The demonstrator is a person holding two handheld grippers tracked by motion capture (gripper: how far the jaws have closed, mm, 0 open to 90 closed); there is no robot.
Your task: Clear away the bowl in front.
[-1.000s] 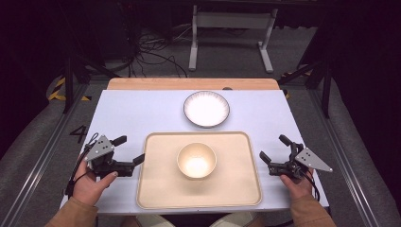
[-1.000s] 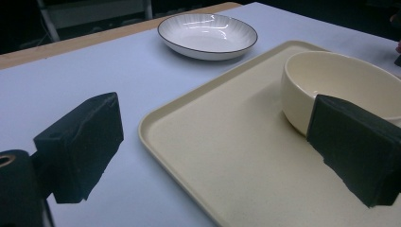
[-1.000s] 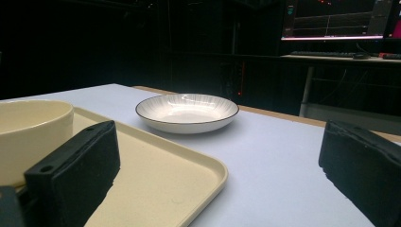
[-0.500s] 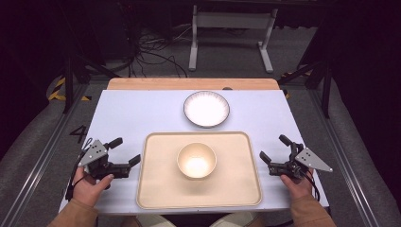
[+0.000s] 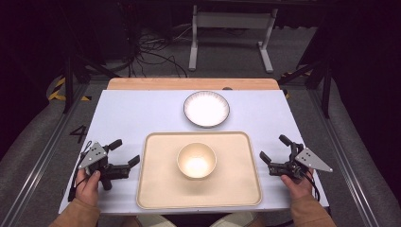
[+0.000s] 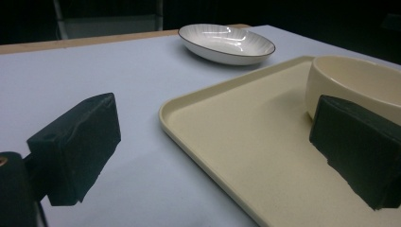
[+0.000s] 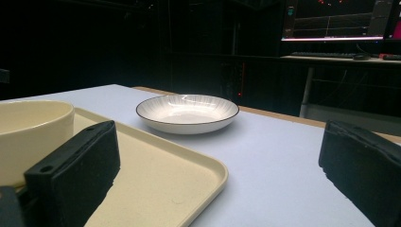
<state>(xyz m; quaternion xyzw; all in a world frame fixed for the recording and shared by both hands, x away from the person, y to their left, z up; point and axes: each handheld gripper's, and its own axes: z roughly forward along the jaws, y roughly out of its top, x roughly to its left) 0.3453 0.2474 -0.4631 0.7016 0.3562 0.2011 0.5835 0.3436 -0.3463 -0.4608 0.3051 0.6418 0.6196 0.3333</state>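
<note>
Our left gripper has drawn back from the tray over the last second; both grippers sit released, holding nothing. The right gripper hasn't moved. We judge the bowl, mid-tray on the worktop, untouched.

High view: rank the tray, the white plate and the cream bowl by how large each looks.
1. Tray, by far the largest.
2. White plate, clearly smaller than the tray.
3. Cream bowl, a little narrower than the plate; it sits nearer the camera, so its true size is probably smaller still.
</note>
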